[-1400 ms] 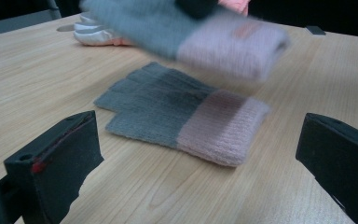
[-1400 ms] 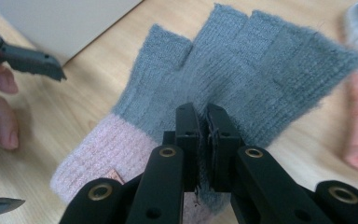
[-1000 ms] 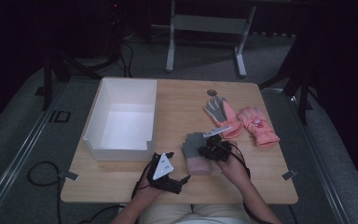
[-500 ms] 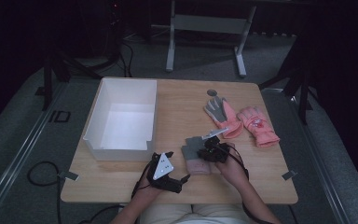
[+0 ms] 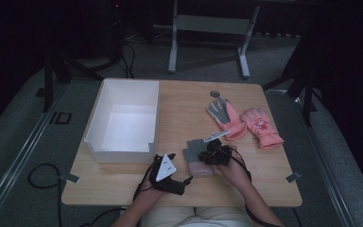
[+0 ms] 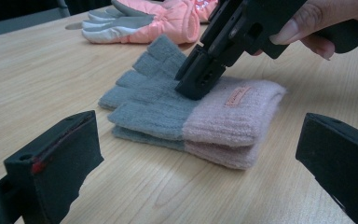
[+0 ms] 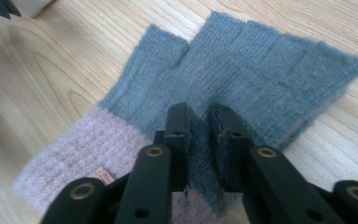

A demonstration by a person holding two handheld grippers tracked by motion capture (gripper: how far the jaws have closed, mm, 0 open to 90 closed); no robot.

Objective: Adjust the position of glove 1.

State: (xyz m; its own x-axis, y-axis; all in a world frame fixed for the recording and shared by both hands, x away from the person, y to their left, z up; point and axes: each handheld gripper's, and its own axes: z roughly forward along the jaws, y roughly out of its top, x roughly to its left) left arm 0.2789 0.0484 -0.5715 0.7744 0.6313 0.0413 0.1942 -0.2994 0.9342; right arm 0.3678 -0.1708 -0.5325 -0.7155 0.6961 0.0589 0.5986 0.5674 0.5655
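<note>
Knit grey-pink gloves, stacked on the table, are pinched between the right gripper jaws, narrow on a fabric fold. Left gripper jaws are held wide, gloves ahead between them. Risk: only the top layer gets lifted, lower glove left behind.

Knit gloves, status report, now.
Right gripper pinching a fold of the grey-and-pink knit gloves, which lie stacked on the table. Left gripper open, short of the cuffs. Nothing in the way.
</note>
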